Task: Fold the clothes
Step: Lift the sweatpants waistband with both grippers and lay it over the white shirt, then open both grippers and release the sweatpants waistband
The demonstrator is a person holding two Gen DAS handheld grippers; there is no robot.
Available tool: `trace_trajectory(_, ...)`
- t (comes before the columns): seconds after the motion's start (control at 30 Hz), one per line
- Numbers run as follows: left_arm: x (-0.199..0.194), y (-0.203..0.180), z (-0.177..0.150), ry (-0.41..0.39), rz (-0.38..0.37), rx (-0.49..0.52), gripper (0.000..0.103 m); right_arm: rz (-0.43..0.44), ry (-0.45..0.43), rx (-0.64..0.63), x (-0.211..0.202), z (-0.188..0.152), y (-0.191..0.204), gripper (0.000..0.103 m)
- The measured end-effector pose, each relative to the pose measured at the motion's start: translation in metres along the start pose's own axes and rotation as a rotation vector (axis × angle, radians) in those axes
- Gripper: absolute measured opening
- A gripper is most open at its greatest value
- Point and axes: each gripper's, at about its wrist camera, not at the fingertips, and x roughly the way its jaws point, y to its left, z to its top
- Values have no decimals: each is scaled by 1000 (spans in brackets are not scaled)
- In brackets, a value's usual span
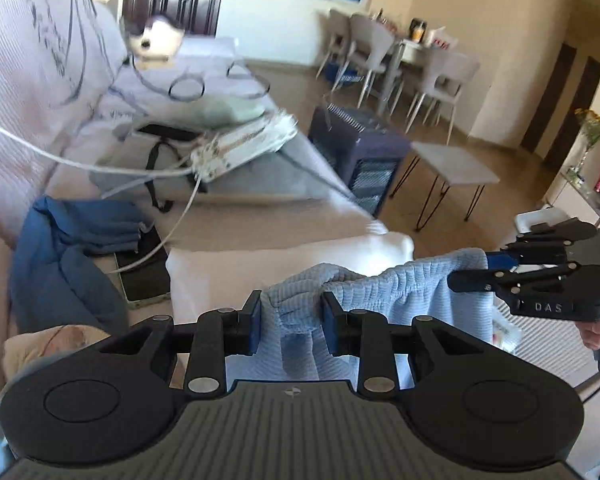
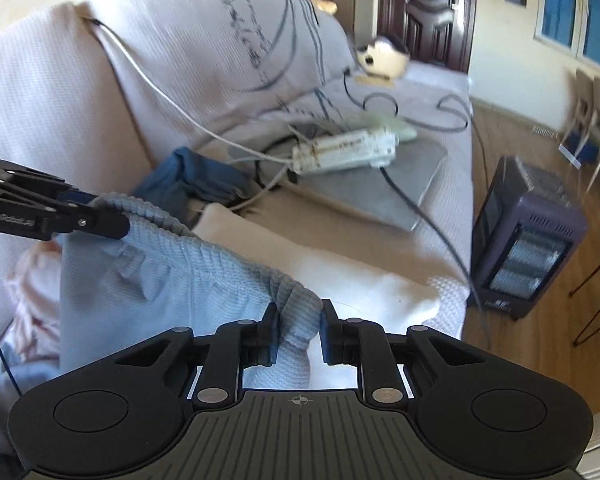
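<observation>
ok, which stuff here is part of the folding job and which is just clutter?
In play:
- light blue knit garment
- left claw, shut on it
- right claw, shut on it

Clutter:
- dark blue clothes
- power strip
- white pillow
- heater

A pale blue, ribbed knit garment is held aloft above the white cushion of the sofa. Its thick ribbed top edge is stretched in a sagging line, bunched at both ends where it is pinched. Below that edge the cloth hangs down in soft vertical folds, in front of the white cushion. A dark blue crumpled garment lies on the sofa seat, beyond the white cushion.
</observation>
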Motion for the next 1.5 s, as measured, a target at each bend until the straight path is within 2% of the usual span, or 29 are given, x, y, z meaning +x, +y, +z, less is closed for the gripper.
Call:
trace_trajectory(0.13,46,15,7,62,-18,55,35,-1,65,23,40,0,-19,20)
trace_trajectory(0.17,55,19,7,77,-16,69,40,-1,80,29,48,-2,-23,20)
trace_trajectory(0.3,79,37,10,124,-26,46,45,11,128,64,71,-10,-38,20)
trace_trajectory(0.43,87,56,13,143,129,45,48,-20,189,101,92,-19,-52,20)
trace_trajectory(0.5,82,70,11,151,145,19,48,-5,204,159,99,-27,-63,21)
trace_trajectory(0.63,52,72,0,135,147,-1,48,3,212,237,109,-35,-75,25)
trace_trajectory(0.7,31,66,-6,118,143,4,48,-10,213,235,106,-34,-72,26)
trace_trajectory(0.77,5,57,-12,95,132,1,49,-35,204,208,98,-30,-66,36)
trace_trajectory(0.83,-22,47,-19,73,134,-7,51,-79,165,178,80,-24,-59,55)
trace_trajectory(0.9,-52,33,-29,59,191,-12,56,-110,99,139,53,-20,-51,59)
trace_trajectory(1.0,-101,12,-50,14,236,-9,65,-92,61,83,11,-20,-38,59)
trace_trajectory(1.17,-166,-17,-103,-19,203,-44,66,24,59,-4,-51,-45,2,58)
trace_trajectory(1.23,-188,-25,-129,-26,173,-69,66,64,86,-20,-62,-61,21,58)
trace_trajectory(1.4,-240,-31,-180,-29,97,-150,66,59,137,-90,-71,-96,61,57)
trace_trajectory(1.5,-257,-33,-203,-19,60,-140,73,65,153,-117,-75,-111,71,57)
